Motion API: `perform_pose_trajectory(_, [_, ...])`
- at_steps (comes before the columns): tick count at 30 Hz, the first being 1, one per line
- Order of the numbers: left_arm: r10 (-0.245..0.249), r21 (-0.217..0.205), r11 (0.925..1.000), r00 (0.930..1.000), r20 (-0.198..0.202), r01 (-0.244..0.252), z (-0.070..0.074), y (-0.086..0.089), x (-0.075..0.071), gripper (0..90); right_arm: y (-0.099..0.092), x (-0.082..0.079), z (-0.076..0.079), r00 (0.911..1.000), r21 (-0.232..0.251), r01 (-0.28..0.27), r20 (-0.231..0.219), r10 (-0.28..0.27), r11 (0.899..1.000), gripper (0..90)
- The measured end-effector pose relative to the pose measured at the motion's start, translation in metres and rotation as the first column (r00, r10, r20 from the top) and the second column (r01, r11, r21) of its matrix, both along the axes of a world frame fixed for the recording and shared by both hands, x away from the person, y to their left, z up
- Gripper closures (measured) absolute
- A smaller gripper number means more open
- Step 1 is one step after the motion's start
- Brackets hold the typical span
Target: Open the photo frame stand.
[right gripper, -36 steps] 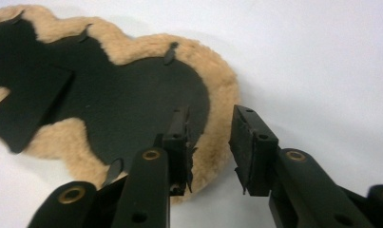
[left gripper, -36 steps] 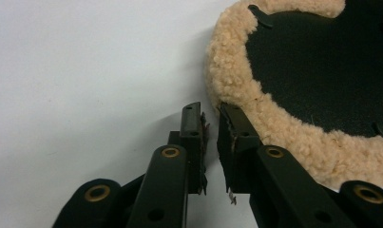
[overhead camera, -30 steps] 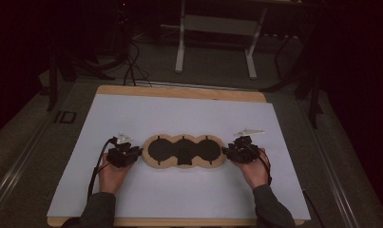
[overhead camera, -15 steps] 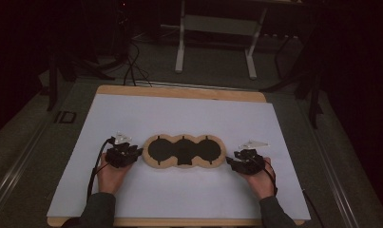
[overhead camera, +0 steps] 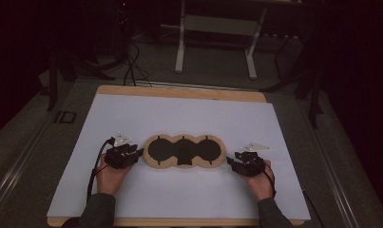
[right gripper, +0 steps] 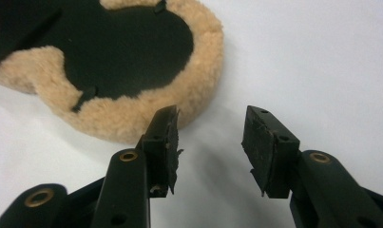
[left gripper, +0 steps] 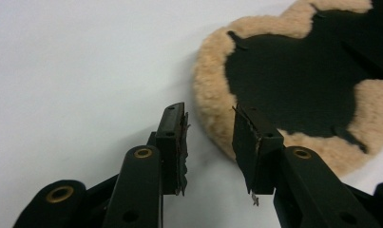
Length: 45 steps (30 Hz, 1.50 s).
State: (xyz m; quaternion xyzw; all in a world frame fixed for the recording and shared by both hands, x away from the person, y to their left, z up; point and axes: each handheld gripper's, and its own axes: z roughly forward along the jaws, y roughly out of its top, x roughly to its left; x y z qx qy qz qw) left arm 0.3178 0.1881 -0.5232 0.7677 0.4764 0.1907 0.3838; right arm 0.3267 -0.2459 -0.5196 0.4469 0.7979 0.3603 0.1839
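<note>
Dark floor surrounds the table, with a pale metal stand and loose cables beyond its far edge. A white sheet covers nearly the whole tabletop, leaving a wooden strip bare along the far and near edges. Most of that sheet lies open: the far half is bare, and wide bare margins run out to the left and right edges.

Near the middle, somewhat toward the person's side, lies a flat fleece pad, three joined rounds in a row, tan woolly rim around black centres. It lies lengthwise across the table, well inside every edge.

At its left end sits the left gripper, held in the person's left hand. In the left gripper view its jaws stand spread and have just been opening; nothing is between them but white sheet, and the right-hand jaw's tip overlaps the pad's woolly rim in the picture, though whether it touches I cannot tell.

At the right end, the right gripper in the right hand sits just off the pad. Its jaws are spread too, having opened within the last second, with bare sheet between them; in the right gripper view the rim lies just past the left-hand jaw's tip.
</note>
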Motion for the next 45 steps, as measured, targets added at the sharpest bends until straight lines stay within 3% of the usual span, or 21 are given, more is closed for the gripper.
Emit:
perform_pose_trajectory(8, [-0.05, 0.013, 0.9987, 0.9981, 0.035, 0.05, 0.007, -0.005, -0.006, 66.1, -0.001, -0.002, -0.002, 0.9999, 0.004, 0.01, -0.012, -0.01, 1.0, 54.4])
perform_pose_trajectory(15, [-0.053, -0.01, 0.9985, 0.9976, 0.044, 0.054, 0.011, -0.004, -0.007, 64.3, 0.0, -0.004, -0.003, 0.9997, -0.002, 0.015, -0.021, -0.015, 1.0, 52.5])
perform_pose_trajectory(17, [-0.076, -0.051, 0.9956, 0.9957, 0.054, 0.079, 0.016, -0.006, -0.011, 62.4, 0.0, -0.003, -0.003, 0.9997, 0.013, 0.004, -0.025, -0.003, 1.0, 51.5])
perform_pose_trajectory(21, [-0.089, -0.085, 0.992, 0.9944, 0.058, 0.094, 0.017, -0.01, -0.013, 60.8, 0.001, -0.004, -0.003, 0.9996, 0.033, 0.001, -0.03, 0.0, 0.999, 51.2])
perform_pose_trajectory(32, [-0.137, -0.075, 0.987, 0.9878, 0.075, 0.142, 0.02, -0.028, -0.018, 57.8, 0.003, -0.004, -0.005, 0.9998, 0.023, -0.003, -0.019, 0.003, 1.0, 51.3])
perform_pose_trajectory(40, [-0.185, -0.07, 0.9791, 0.979, 0.085, 0.191, 0.019, -0.046, -0.023, 58.7, 0.003, -0.005, -0.002, 0.9999, 0.041, -0.006, -0.015, 0.007, 0.999, 51.4])
perform_pose_trajectory(45, [-0.216, -0.045, 0.9744, 0.9727, 0.085, 0.22, 0.014, -0.058, -0.025, 60.5, 0.003, -0.005, -0.002, 0.9999, 0.039, -0.006, -0.014, 0.006, 0.999, 51.3])
